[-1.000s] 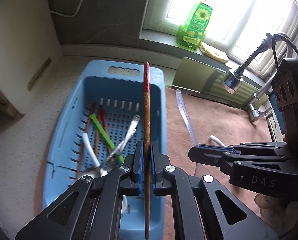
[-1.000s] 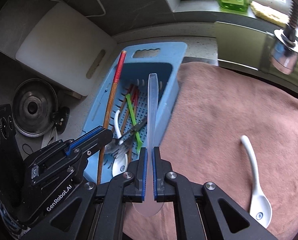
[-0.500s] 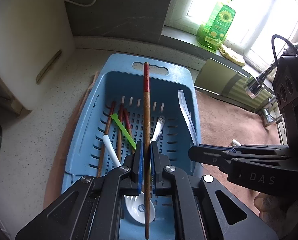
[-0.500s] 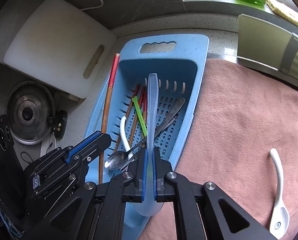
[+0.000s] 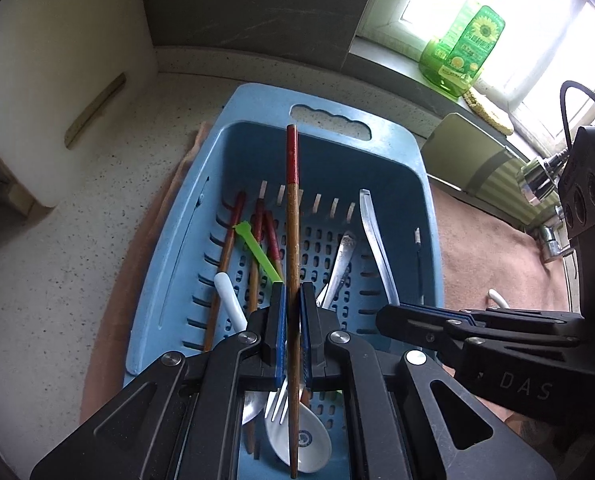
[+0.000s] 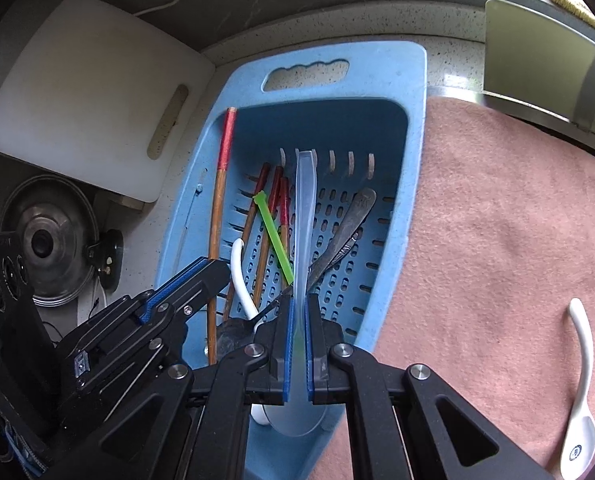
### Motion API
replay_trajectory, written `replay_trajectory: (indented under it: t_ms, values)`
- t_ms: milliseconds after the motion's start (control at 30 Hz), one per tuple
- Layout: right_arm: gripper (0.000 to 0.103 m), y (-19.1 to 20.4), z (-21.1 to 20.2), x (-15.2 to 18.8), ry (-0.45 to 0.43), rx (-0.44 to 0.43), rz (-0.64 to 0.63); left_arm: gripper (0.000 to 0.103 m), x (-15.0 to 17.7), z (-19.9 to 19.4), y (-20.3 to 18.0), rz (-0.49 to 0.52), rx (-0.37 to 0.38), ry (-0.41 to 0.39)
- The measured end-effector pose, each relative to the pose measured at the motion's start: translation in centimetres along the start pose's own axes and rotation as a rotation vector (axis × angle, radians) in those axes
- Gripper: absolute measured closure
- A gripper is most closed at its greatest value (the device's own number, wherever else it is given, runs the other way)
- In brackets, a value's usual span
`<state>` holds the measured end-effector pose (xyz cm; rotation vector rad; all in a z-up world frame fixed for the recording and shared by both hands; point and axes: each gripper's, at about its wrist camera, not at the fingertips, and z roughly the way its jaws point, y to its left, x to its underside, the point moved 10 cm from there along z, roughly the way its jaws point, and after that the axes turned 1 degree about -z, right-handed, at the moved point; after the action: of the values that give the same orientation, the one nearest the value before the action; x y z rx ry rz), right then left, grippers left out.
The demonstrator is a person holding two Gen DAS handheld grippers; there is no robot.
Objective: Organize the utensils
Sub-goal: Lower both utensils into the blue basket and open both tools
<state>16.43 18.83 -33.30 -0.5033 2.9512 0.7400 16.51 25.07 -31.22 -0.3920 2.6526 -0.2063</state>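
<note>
My left gripper [image 5: 292,300] is shut on a wooden chopstick with a red end [image 5: 293,216], held over the blue slotted basket [image 5: 425,184]. My right gripper [image 6: 299,312] is shut on a clear plastic spoon [image 6: 304,208], also over the basket [image 6: 415,120]. In the basket lie several red-tipped chopsticks [image 6: 275,188], a green plastic pick [image 6: 272,228], a white spoon [image 5: 297,440], a fork [image 5: 277,398] and a metal utensil [image 6: 349,216]. A second white spoon [image 6: 581,380] lies on the brown towel [image 6: 497,220] to the right.
A white cutting board [image 6: 85,100] leans at the back left. A metal pot lid [image 6: 45,240] sits at left. A green bottle [image 5: 465,48] stands on the windowsill. A faucet head [image 5: 537,176] is at right beyond the towel.
Both grippers have moved left and forward, from over the towel edge to over the basket, each still holding its utensil. The basket now fills the middle of both views.
</note>
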Motion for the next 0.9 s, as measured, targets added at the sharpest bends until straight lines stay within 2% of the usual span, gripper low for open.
replay_trajectory:
  t_ms: [467, 600, 900]
  values:
    - [0.098, 0.0, 1.1, 0.4, 0.010, 0.036, -0.026, 0.097, -0.3, 1.5, 0.2, 0.006, -0.019, 0.021]
    - [0.097, -0.3, 0.9, 0.4, 0.014, 0.028, -0.017, 0.086, -0.4, 1.3, 0.4, -0.002, -0.021, 0.021]
    - [0.091, -0.2, 0.1, 0.4, 0.001, 0.022, -0.036, 0.086, -0.2, 0.6, 0.7, -0.007, -0.034, 0.008]
